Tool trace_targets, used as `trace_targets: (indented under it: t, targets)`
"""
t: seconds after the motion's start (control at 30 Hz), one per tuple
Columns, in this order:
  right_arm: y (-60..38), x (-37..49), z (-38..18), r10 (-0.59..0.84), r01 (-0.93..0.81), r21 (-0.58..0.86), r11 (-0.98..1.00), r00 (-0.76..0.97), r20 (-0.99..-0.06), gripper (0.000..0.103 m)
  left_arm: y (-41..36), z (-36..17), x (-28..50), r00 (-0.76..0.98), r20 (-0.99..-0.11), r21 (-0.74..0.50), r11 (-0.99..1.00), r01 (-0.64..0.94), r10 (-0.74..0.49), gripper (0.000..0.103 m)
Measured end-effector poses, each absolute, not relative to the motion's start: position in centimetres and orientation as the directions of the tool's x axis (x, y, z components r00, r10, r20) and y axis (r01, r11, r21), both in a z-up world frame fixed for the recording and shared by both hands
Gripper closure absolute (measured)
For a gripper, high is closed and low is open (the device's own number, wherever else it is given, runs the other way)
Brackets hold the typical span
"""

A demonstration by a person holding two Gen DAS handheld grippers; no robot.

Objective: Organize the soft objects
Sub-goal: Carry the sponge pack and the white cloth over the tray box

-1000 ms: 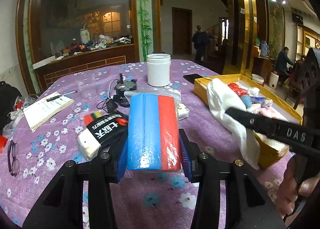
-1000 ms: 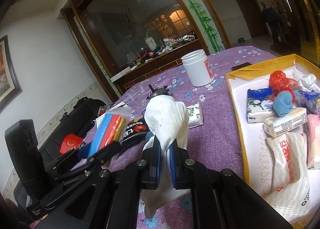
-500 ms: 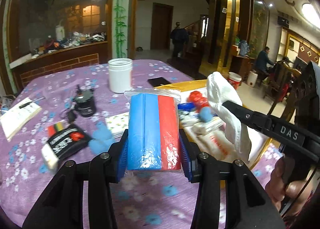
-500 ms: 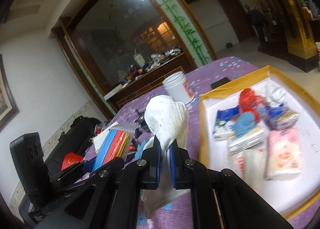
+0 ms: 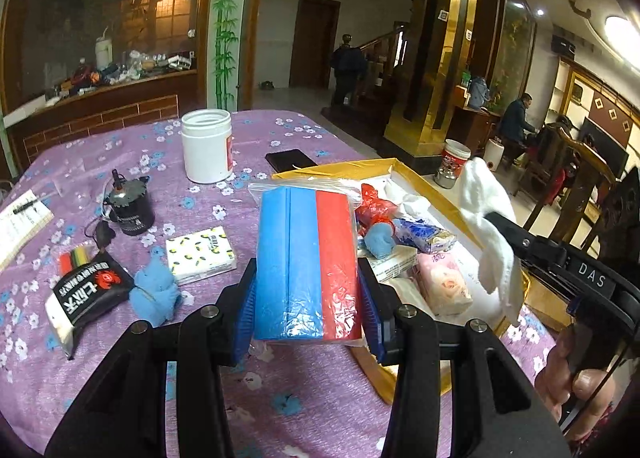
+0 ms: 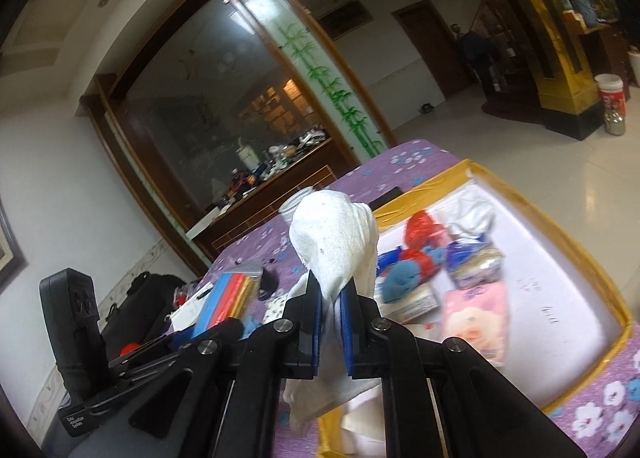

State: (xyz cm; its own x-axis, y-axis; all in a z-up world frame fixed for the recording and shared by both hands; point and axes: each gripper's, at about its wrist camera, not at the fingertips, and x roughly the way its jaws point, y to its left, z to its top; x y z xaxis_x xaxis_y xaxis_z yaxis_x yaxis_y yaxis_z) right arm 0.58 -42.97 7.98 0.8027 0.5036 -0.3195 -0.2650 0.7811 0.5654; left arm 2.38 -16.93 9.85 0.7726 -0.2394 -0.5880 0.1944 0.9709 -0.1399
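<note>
My left gripper [image 5: 308, 298] is shut on a blue and red sponge pack [image 5: 308, 262] in clear plastic, held above the near edge of the yellow box [image 5: 404, 170]. My right gripper [image 6: 331, 290] is shut on a white cloth [image 6: 336, 242] and holds it above the box [image 6: 616, 318]; the cloth also shows at the right of the left wrist view [image 5: 488, 226]. The box holds several soft packs, among them a pink tissue pack [image 5: 442, 284], a blue sock ball [image 5: 378, 240] and a red bag [image 5: 374, 206].
On the purple flowered tablecloth [image 5: 120, 378] lie a blue cloth bundle [image 5: 154, 292], a black packet [image 5: 86, 292], a napkin pack [image 5: 200, 254], a black jar [image 5: 130, 206], a white tub [image 5: 207, 152], a black phone [image 5: 290, 160] and a notebook [image 5: 20, 222].
Both grippers have swung right from the table's middle towards the yellow box, each keeping its load. The box now lies under and ahead of them.
</note>
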Motion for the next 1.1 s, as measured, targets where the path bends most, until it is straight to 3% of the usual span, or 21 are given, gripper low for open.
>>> trace_targets:
  t: [0.4,0.7,1.1]
  targets:
    - [-46.2,0.6,8.9,0.432,-0.195,0.546,0.815,0.832,-0.347,0.094,-23.0,9.8,3.6,0.714,-0.616,-0.177,0.942,0.285,-0.332,0.060]
    - [-46.4,1.6,8.8,0.433,-0.180,0.549,0.816,0.819,-0.375,0.094,-24.2,9.4,3.8,0.706,-0.632,-0.147,0.944,0.294,-0.319,0.060]
    - [-45.9,6.2,11.0,0.382,-0.150,0.455,0.878,0.792,-0.476,0.094,-22.9,9.1,9.7,0.705,-0.664,-0.130,0.967,0.217,-0.248,0.060]
